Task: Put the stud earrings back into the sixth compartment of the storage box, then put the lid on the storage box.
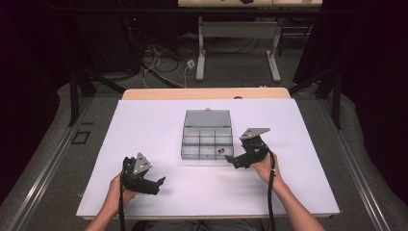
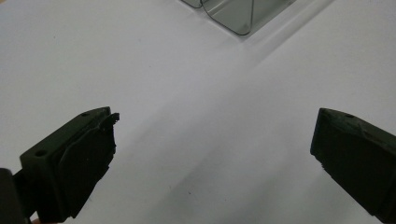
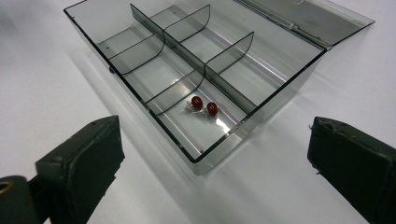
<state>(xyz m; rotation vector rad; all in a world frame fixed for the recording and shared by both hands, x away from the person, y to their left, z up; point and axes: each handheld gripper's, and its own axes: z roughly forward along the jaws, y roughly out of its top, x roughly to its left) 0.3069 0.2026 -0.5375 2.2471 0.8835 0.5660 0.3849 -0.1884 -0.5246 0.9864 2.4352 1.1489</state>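
Earrings [image 3: 201, 106], two red ones on silver fittings, lie together in the compartment at the near right corner of the clear box [image 3: 140, 100], the one closest to the right gripper [image 1: 235, 161]. That gripper sits just beside the box's near right corner, its jaws spread wide and holding nothing, aimed at that same compartment; in the right gripper view the earrings fall between the two jaws, so the hand seems placed to reach in for them or to have just let them go, and I cannot tell which. The lid [image 1: 208, 118] lies folded back flat toward the far edge of the worktop [image 1: 144, 125], which leaves every compartment reachable from above. The other compartments look bare.

Farther out, the left gripper [image 1: 155, 185] rests low near the worktop's near edge, well apart from the box, jaws likewise parted and empty. It points across the white surface toward the box's near left corner, likely parked there so it stays clear of the working hand.
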